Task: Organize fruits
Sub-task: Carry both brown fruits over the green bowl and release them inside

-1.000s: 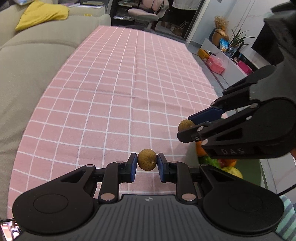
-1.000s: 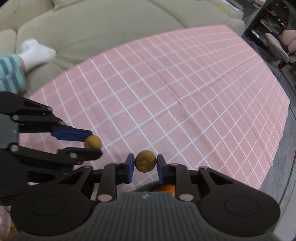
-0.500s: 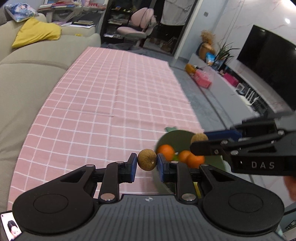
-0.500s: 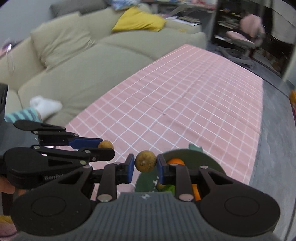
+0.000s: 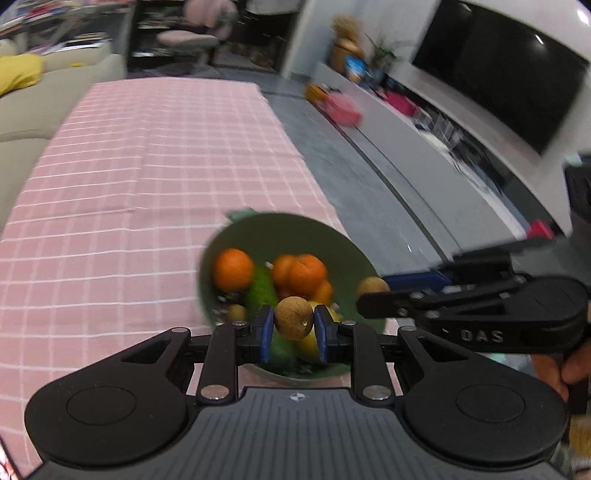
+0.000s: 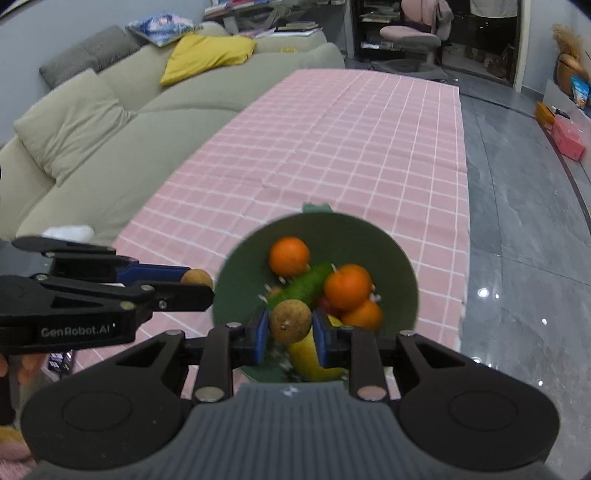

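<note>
- left gripper: jaws narrow, blue pads clamped on a small round brown fruit, held above the near part of the green bowl
- right gripper: jaws narrow too, pads pressing a second brown fruit, also above the bowl's near part
- in the left wrist view the right gripper comes in from the bowl's right side, its fruit at the bowl rim; hand partly seen behind it
- in the right wrist view the left gripper sits left of the bowl, its fruit just beside the rim
- green bowl holds oranges, a green cucumber-like piece, something yellow at the near side, a bit of red; one small brownish fruit low in bowl, blurry
- whether either held fruit touches the bowl contents: cannot tell
- bowl stands on a pink checked cloth, close to the cloth's right edge; small green tab at the bowl's far rim
- left of the cloth: beige sofa with yellow cushion and a patterned one
- right of the cloth: grey tiled floor, low white unit, dark TV screen, pink box
- beyond the cloth's far end: pink office chair, dark shelves
- left wrist view motion-blurred
</note>
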Tool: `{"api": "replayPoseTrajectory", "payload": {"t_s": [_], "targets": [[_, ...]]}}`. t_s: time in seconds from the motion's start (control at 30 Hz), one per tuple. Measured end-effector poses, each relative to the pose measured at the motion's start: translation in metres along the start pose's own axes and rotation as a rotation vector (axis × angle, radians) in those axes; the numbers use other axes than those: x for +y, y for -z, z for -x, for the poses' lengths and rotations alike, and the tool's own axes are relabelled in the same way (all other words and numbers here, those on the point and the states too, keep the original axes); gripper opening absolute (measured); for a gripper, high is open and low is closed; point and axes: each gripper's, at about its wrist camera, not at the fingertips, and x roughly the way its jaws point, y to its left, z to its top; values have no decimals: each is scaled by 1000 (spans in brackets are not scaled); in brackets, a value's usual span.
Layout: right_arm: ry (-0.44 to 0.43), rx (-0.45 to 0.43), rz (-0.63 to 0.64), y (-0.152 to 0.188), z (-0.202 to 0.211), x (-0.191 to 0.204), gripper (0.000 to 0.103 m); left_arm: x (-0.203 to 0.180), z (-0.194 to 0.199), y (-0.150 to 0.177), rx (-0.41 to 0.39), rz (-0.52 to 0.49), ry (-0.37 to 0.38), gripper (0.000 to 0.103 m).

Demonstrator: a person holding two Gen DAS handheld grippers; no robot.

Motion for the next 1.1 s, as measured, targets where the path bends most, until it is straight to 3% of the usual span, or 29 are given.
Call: {"api": "replayPoseTrajectory", "payload": {"t_s": [0.13,0.33,0.67,0.93,1.1], "targets": [[5,45,75,5,-9,-14,22,-17,-23,2,73,-99,8,26],[3,129,173,8,-30,-27,22,-29,-52,3,167,-170,10,26],[12,210,285,11,-60,-36,22,-40,-81,4,264,-245,-59,26],[4,220,301,14,-66,-37,22,-43,-86,6,284,-239,-74,27],[28,212,307,12,-63,-33,25,-35,-84,5,268,-170,-48,37]]}}
